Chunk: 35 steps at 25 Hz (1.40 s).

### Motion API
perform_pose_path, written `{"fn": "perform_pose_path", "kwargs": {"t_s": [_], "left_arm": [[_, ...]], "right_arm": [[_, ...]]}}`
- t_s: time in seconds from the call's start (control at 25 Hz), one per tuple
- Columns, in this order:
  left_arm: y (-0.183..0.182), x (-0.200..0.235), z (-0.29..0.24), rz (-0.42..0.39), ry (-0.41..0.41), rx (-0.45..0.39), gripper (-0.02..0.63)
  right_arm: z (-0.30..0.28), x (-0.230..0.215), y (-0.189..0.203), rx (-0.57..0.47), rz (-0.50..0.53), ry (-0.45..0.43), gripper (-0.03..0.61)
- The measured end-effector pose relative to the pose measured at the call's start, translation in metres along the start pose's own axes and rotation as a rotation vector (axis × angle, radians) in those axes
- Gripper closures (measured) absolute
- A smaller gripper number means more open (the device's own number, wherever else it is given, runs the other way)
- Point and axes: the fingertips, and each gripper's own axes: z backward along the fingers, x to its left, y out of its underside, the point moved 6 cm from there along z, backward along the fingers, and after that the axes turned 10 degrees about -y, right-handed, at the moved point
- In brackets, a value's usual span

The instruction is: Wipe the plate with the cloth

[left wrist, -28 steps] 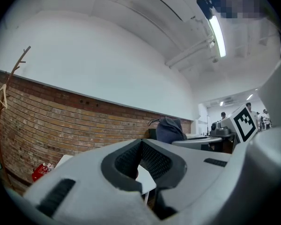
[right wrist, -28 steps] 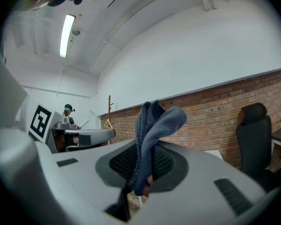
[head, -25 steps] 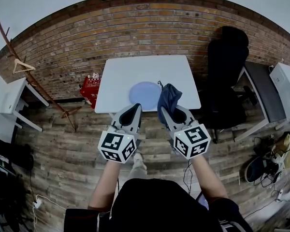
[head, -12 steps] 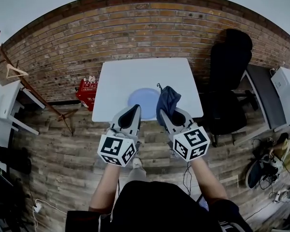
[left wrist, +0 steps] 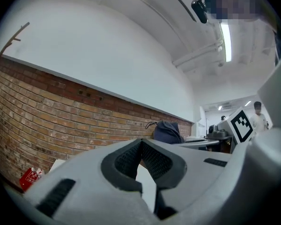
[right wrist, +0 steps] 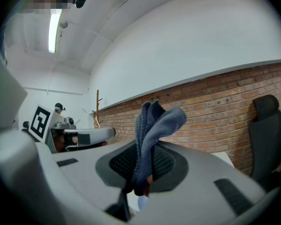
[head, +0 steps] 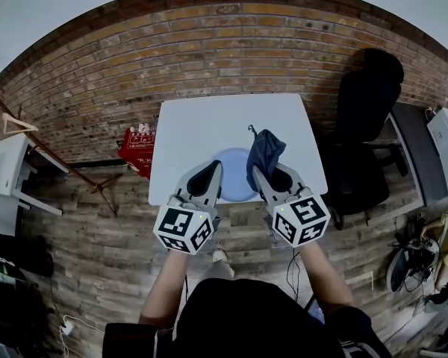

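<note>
Step in hand: the approach. Wiping has not begun.

Your right gripper (right wrist: 143, 170) has its jaws closed down on the dark blue cloth (right wrist: 152, 125). The cloth is pinched low between the pads and the bulk of it stands bunched above the tips. Your left gripper (left wrist: 140, 146) has its jaws drawn together at the tips, with nothing between them.

The pale blue round plate (head: 235, 176) lies at the near edge of the white tabletop (head: 209, 121) and shows between the two grippers in the head view. The cloth sits over the plate's right side in that view; whether it touches the plate cannot be told.

Next move, in my judgement: bring the right gripper down so the loose cloth meets the plate's face, then sweep across it. The plate is close to the edge (it may slide), so your left gripper may be needed to steady the rim.

Change since a second ago: the tabletop and plate have come nearer to you in the head view. The jaws were then short of the plate and now overlap its near rim. The hold on the cloth is unchanged.
</note>
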Motion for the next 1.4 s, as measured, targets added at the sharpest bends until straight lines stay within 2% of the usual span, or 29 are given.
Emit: {"fn": "perform_pose_path", "kwargs": {"t_s": [0.32,0.68,1.04,1.4], "left_arm": [[-0.002,0.052,-0.040,0.017,0.056,0.042,0.597],[0.010,0.092,-0.067,0.037,0.135,0.078,0.597],[0.022,0.101,-0.082,0.009,0.219,0.096,0.597],[0.044,0.096,-0.097,0.000,0.191,0.137,0.597]], "right_arm": [[-0.055,-0.018,-0.007,0.011,-0.024,0.068,0.518],[-0.096,-0.027,-0.001,0.030,-0.031,0.139,0.518],[-0.110,-0.040,0.017,0.086,-0.045,0.178,0.518],[-0.097,-0.068,0.036,0.139,-0.055,0.176,0.518]]}}
